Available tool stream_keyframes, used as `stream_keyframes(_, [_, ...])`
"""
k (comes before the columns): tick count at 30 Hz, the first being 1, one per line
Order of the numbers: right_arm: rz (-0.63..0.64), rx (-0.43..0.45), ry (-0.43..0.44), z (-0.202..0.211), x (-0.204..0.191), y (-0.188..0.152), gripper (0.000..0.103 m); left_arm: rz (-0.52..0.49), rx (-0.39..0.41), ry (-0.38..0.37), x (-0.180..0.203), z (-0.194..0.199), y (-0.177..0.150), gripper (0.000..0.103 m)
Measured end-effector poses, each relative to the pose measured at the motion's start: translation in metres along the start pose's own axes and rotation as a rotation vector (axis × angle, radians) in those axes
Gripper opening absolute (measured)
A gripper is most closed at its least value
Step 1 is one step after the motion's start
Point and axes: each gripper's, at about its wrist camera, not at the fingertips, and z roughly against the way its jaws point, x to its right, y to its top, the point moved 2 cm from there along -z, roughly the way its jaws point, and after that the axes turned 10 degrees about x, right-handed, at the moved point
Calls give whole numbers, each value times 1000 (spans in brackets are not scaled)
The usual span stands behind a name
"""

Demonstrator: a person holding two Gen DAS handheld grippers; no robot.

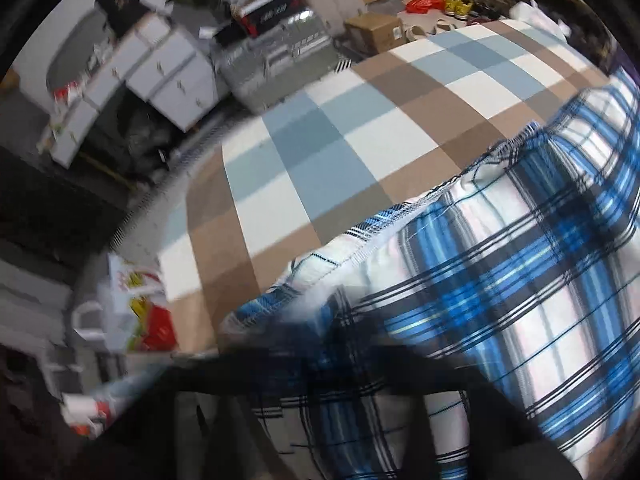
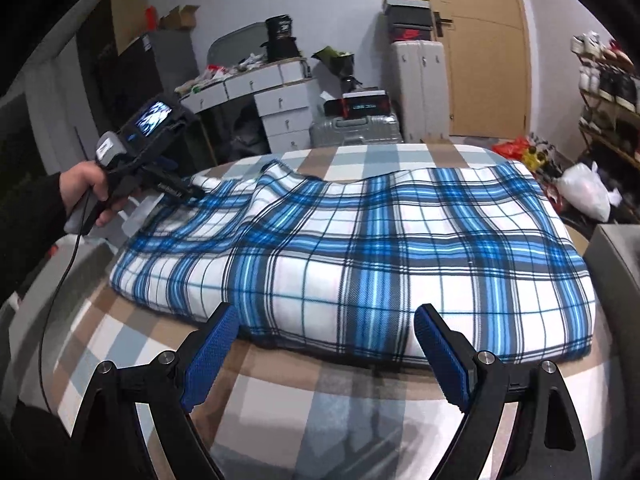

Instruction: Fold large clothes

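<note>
A blue, white and black plaid cloth (image 2: 360, 248) lies folded across a bed with a brown, blue and white checked cover (image 2: 280, 412). My right gripper (image 2: 324, 320) is open and empty, its blue pads (image 2: 208, 356) just short of the cloth's near edge. My left gripper (image 2: 196, 192) is at the cloth's far left corner and looks shut on that edge. In the left wrist view the cloth (image 1: 480, 280) fills the lower right, its stitched hem raised off the cover (image 1: 320, 152); the fingers (image 1: 304, 344) are dark, blurred and partly hidden under fabric.
White drawer units (image 2: 280, 108) and a silver suitcase (image 2: 356, 128) stand past the bed's far edge. A wooden door (image 2: 480, 48) is at the back. A shoe rack (image 2: 608, 92) and bags (image 2: 584, 192) are on the right.
</note>
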Motion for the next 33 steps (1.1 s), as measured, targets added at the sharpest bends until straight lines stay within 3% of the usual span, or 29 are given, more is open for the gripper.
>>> stream_keyframes(2, [6, -12, 7, -2, -3, -2, 90, 7, 8, -7, -2, 5, 3, 1])
stream_keyframes(4, [10, -20, 14, -4, -4, -4, 90, -24, 53, 32, -2, 19, 8, 0])
stream_keyframes(7, [23, -22, 13, -3, -5, -5, 90, 47, 101, 68, -18, 32, 18, 0])
stream_keyframes(10, [25, -17, -7, -3, -3, -4, 90, 76, 67, 185, -28, 19, 15, 3])
stream_keyframes(12, [18, -27, -37, -4, 2, -3, 90, 86, -9, 213, -27, 1, 3, 8])
stream_keyframes(14, [2, -34, -58, -3, 8, -3, 90, 126, -56, 148, -26, -4, -12, 9])
stream_keyframes(16, [-31, -26, -65, 0, 18, -1, 90, 219, -33, 95, -37, 11, -28, 16])
stream_keyframes(17, [-58, -14, -76, 4, 26, 1, 90, 259, -22, 72, -42, 20, -34, 29])
stream_keyframes(18, [-84, -4, -96, 9, 36, 4, 90, 305, -9, 45, -47, 29, -43, 61])
stream_keyframes(20, [-126, 19, -131, 18, 54, 11, 90, 384, 1, 34, -57, 50, -68, 99])
stream_keyframes(22, [-166, 36, -195, 27, 82, 18, 94, 398, 10, -5, -56, 62, -90, 99])
stream_keyframes(24, [-194, 21, -255, 29, 107, 21, 95, 388, -34, -18, -44, 62, -107, 99])
stream_keyframes(26, [-214, -42, -303, 22, 137, 24, 95, 354, -83, -39, -31, 56, -124, 99])
stream_keyframes(31, [-307, -223, -275, -7, 184, 17, 94, 337, -144, -62, -8, 41, -137, 99])
stream_keyframes(33, [-331, -274, -209, -18, 188, 12, 94, 362, -157, -97, -5, 38, -138, 99])
